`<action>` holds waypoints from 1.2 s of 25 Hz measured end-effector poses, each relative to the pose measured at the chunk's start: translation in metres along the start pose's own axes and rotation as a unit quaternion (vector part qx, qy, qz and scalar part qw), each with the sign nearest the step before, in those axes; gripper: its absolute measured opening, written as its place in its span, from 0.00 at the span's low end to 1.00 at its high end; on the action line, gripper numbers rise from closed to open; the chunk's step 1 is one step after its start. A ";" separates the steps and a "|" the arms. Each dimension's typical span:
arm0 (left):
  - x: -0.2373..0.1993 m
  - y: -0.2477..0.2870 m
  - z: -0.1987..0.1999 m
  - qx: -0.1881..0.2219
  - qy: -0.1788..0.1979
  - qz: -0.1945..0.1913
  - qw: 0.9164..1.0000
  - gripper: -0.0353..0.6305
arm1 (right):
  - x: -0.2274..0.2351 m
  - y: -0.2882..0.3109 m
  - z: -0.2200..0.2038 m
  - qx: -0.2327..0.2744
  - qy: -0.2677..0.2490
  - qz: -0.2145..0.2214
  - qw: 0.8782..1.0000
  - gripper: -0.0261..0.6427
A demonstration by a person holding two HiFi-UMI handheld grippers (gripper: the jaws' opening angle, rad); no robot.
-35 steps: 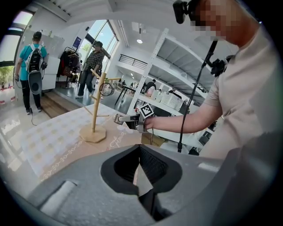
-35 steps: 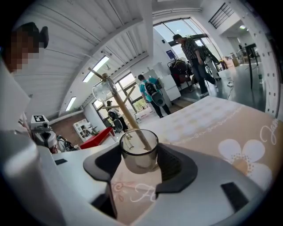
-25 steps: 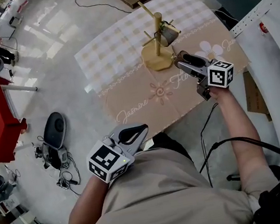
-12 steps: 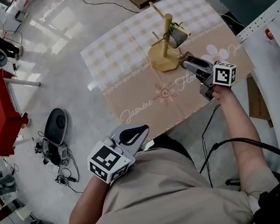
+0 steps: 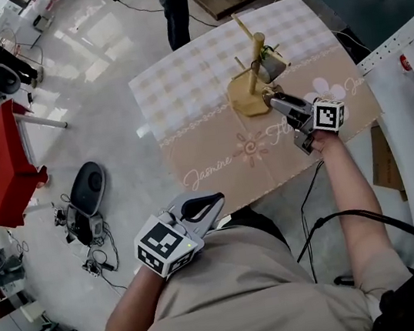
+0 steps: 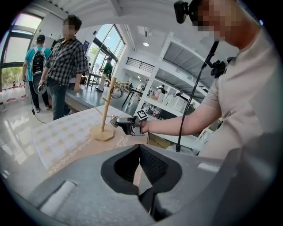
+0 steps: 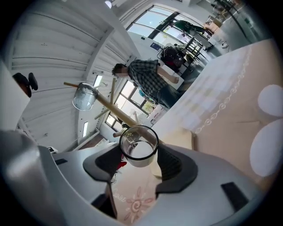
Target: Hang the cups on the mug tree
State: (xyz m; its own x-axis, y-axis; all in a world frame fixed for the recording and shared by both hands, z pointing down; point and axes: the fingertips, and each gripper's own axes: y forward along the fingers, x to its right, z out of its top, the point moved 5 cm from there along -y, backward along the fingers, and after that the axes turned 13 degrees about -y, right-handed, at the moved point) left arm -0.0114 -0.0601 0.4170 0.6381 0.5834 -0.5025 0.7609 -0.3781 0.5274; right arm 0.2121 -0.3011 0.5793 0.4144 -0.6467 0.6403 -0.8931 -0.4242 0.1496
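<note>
Head view: the right gripper (image 5: 275,101) has slid in over the last second and its tip now sits just beside the mug tree (image 5: 249,98), where a hung cup (image 5: 272,65) dangles above its jaws. The left gripper (image 5: 212,200) stays back, well apart. Left gripper view: jaws pressed together on nothing, tree far ahead. Right gripper view: jaws pinching a glass cup (image 7: 139,148), a peg slanting just beyond it. The approach looks nearly done, and hooking the cup on is probably next.
</note>
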 end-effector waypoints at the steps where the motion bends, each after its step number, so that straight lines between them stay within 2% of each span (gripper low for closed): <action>1: 0.000 0.000 0.000 0.001 -0.001 0.001 1.000 0.07 | 0.002 0.002 -0.002 -0.002 0.004 0.001 1.000 0.43; 5: -0.001 -0.002 0.001 0.003 -0.004 0.009 1.000 0.07 | 0.011 0.010 -0.002 -0.003 0.007 -0.006 1.000 0.42; 8: -0.002 -0.002 0.002 0.004 -0.008 0.014 1.000 0.07 | 0.016 0.012 0.002 0.011 0.017 -0.011 1.000 0.36; 15: -0.005 0.003 0.004 0.004 -0.010 0.019 1.000 0.07 | 0.019 0.016 0.007 0.021 0.015 0.003 1.000 0.36; 30: 0.005 0.010 0.009 0.002 0.003 0.012 1.000 0.07 | 0.019 0.008 0.003 0.020 0.018 -0.024 0.999 0.35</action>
State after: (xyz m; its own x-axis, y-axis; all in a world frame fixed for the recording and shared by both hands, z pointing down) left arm 0.0000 -0.0676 0.4138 0.6553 0.5783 -0.4860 0.7460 -0.3945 0.5364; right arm 0.2134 -0.3183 0.5905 0.4490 -0.6029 0.6595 -0.8646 -0.4795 0.1503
